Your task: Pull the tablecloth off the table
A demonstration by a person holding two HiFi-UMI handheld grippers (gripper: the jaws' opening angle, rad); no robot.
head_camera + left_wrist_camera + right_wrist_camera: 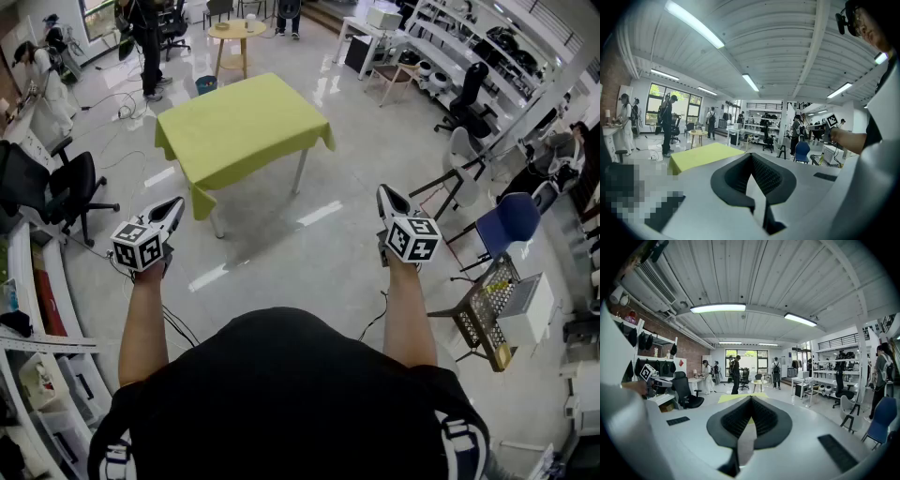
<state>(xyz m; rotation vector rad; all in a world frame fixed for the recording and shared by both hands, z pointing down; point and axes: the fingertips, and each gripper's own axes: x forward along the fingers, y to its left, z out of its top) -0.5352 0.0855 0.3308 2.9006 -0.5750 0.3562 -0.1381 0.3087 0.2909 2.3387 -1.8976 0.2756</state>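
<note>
Tablecloth (242,127), one, yellow-green, lies spread over the single tabletop and hides it; two legs (300,172) show below. Both hand-held grippers hang well apart from it, left (174,204) and right (386,195), each clenched on nothing.
</note>
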